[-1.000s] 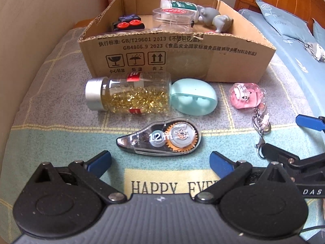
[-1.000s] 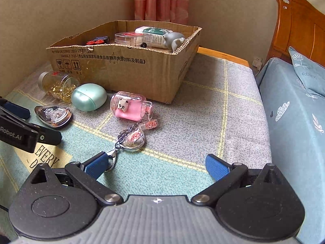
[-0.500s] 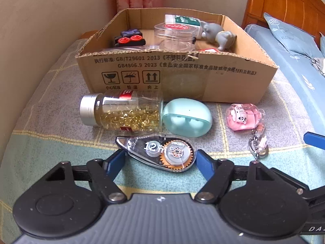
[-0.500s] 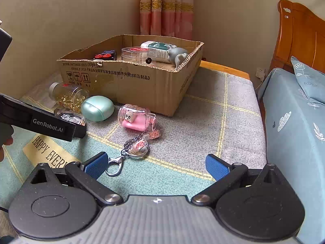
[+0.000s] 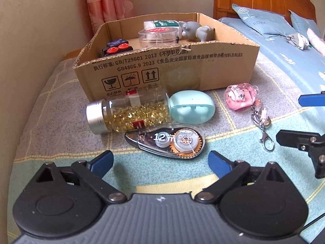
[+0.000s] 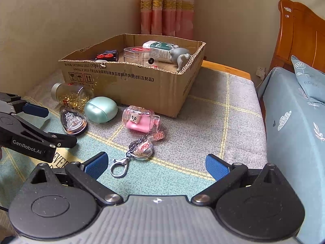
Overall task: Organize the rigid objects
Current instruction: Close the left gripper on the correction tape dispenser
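Note:
A clear correction tape (image 5: 168,142) lies on the blanket just ahead of my left gripper (image 5: 160,159), whose jaws are opening with nothing between them. Behind the tape lie a capsule bottle (image 5: 130,111) on its side and a mint green case (image 5: 193,106). A pink bottle keychain (image 6: 140,120) lies to the right, its chain and clasp (image 6: 119,166) reaching close to the left pad of my right gripper (image 6: 155,163), which is open and empty. The cardboard box (image 6: 132,85) behind them holds several items.
The left gripper (image 6: 30,122) shows at the left edge of the right wrist view. A wall runs along the left, a curtain (image 6: 166,6) hangs behind the box, and a bed with blue bedding (image 6: 290,126) borders the blanket on the right.
The left jaws narrowed around the correction tape half a second ago and have spread wide again, backing off from it. The tape stays on the blanket. The right gripper stays open.

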The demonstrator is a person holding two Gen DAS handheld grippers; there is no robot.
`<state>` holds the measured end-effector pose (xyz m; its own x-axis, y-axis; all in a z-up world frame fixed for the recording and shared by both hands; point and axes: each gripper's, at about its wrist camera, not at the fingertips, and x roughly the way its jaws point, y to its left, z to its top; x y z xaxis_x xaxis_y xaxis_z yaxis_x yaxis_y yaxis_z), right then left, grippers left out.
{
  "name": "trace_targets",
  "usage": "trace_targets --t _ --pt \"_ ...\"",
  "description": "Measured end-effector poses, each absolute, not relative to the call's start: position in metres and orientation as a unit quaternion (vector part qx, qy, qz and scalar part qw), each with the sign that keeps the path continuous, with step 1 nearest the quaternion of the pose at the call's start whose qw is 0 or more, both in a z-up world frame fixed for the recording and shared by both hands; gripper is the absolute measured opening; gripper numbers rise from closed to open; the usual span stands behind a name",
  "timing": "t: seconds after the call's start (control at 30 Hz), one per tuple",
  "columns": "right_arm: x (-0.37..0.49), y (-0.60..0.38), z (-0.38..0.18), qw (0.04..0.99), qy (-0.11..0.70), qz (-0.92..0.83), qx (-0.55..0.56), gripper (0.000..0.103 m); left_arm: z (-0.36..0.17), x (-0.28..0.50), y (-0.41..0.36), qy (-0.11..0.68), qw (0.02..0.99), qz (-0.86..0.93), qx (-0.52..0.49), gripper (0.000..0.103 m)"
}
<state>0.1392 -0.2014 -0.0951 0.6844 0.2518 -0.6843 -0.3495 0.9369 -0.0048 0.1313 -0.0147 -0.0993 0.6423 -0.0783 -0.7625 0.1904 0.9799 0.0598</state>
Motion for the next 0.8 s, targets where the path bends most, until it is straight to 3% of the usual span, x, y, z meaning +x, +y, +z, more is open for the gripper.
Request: trace_targets --t 0.33,0.47,0.8 --pt "0.147 -0.201 -0.096 0.914 0.369 0.156 -0.064 0.103 -0.104 0.150 -0.010 0.404 0.907 -0.110 0.050 0.101" --pt "0.150 -0.203 -0.096 0.913 0.373 0.155 -0.055 0.103 -0.103 0.150 -0.011 0.405 0.905 -0.120 0.050 0.089" --pt "0.152 -0.197 -0.094 0.911 0.378 0.157 -0.056 0.103 -0.099 0.133 -0.005 0.427 0.894 -0.122 0.052 0.089"
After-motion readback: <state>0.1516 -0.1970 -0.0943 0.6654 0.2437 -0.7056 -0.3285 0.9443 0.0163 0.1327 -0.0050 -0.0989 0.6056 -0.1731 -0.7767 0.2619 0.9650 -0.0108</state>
